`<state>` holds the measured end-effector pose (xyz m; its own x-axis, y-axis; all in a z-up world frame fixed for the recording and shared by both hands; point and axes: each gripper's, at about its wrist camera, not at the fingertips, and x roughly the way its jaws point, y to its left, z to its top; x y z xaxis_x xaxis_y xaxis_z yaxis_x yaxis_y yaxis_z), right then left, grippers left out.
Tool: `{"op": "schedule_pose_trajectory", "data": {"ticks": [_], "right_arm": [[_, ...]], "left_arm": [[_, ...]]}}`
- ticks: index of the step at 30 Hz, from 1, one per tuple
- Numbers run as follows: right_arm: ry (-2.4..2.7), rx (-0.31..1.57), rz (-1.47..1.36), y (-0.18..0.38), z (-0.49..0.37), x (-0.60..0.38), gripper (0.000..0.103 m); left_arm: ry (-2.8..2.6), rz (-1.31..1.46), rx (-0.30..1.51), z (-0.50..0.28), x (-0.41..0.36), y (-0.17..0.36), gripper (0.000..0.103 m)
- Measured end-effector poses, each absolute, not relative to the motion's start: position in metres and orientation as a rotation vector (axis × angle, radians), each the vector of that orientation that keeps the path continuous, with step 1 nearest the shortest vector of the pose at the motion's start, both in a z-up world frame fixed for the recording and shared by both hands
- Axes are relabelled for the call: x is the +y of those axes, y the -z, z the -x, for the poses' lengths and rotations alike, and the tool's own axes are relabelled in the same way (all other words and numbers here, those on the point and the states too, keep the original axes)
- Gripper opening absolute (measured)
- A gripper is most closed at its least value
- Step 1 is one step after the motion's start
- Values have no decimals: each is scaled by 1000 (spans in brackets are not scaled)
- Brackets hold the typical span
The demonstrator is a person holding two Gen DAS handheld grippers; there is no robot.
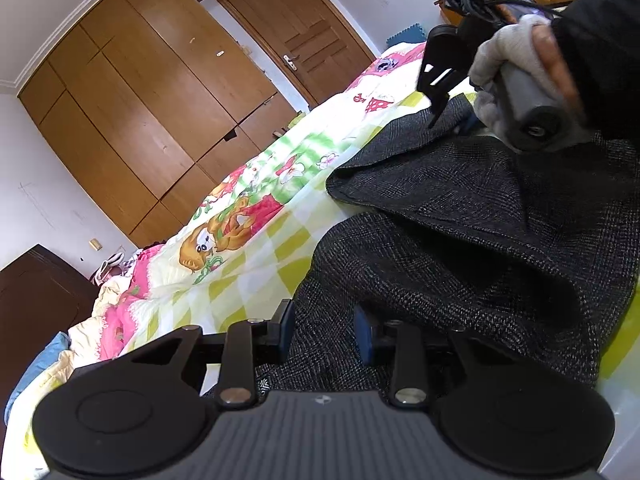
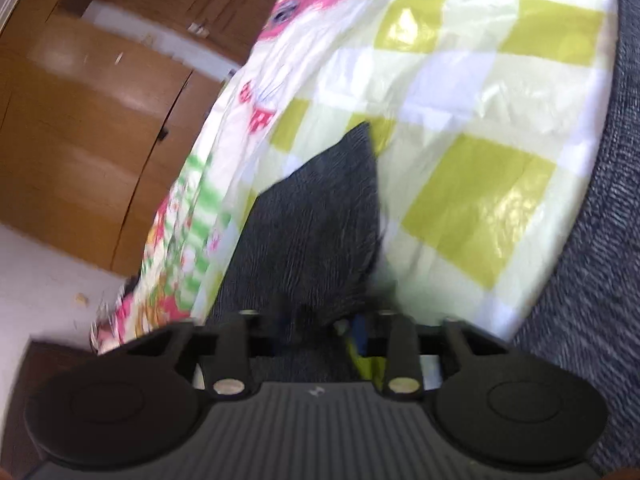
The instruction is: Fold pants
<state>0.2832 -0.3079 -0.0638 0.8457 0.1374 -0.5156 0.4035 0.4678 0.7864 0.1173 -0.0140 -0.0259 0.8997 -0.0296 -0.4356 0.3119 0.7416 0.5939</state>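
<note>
I see the pants [image 1: 480,216], dark grey tweed-like weave, lying on the bed over a quilt [image 1: 256,248] with yellow-green checks and pink cartoon prints. In the left wrist view they sit in 2 overlapping layers, upper layer's folded edge running across the lower one

Left gripper [image 1: 325,330]: jaws part-spread, a bunched fold of the pants between the 2 blue pads. Cloth fills the gap and the right pad [image 1: 362,334] looks pressed into it, so I read this as pinching the pants

Right gripper [image 2: 320,322]: own view is motion-blurred. Jaws pressed nearly together on a corner flap of the pants that runs forward from them over the quilt, ending in a point. Same gripper shows in the left wrist view [image 1: 436,110], tips down on the far edge of the pants, held by a hand [image 1: 516,72] in a light grey glove with a black sleeve [image 1: 600,40]

More of the grey cloth curves along the right edge of the right wrist view

Behind the bed: a wooden wardrobe [image 1: 132,112] and a wooden door [image 1: 296,28]. A dark cabinet [image 1: 36,300] stands at far left
</note>
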Motion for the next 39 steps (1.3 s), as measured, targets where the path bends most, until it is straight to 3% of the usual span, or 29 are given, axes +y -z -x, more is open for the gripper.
{"op": "schedule_pose_trajectory", "data": {"ticks": [4,9,18,23,24,26,32,39], "right_arm": [[136,537,-1113,61,-288,-326,7],[65,405,-1115,16,-271,-370,7],[188,186,-989,-57,-163,-511,6],[331,183,-1003,-36,-102,-581,6],[345,197,-1004,-28,-93,-590,6],[377,243,-1013,-9,-81,-602,6],[336,372,-1098,42,-81,-620,12],[380,410,-1126,54,-84,-633,12]], "left_arm": [[204,-721,418,-117,-19,23,47],[223,-761,398,-116,-33,16,47],[363,-783,340,-98,-95,-4,52],[481,-872,296,-76,-133,-3,53],[519,-883,306,-72,-139,-3,60],[574,-902,325,-65,-149,-1,61],[643,-994,348,-52,-168,10,61],[665,-1033,351,-42,-191,11,61]]}}
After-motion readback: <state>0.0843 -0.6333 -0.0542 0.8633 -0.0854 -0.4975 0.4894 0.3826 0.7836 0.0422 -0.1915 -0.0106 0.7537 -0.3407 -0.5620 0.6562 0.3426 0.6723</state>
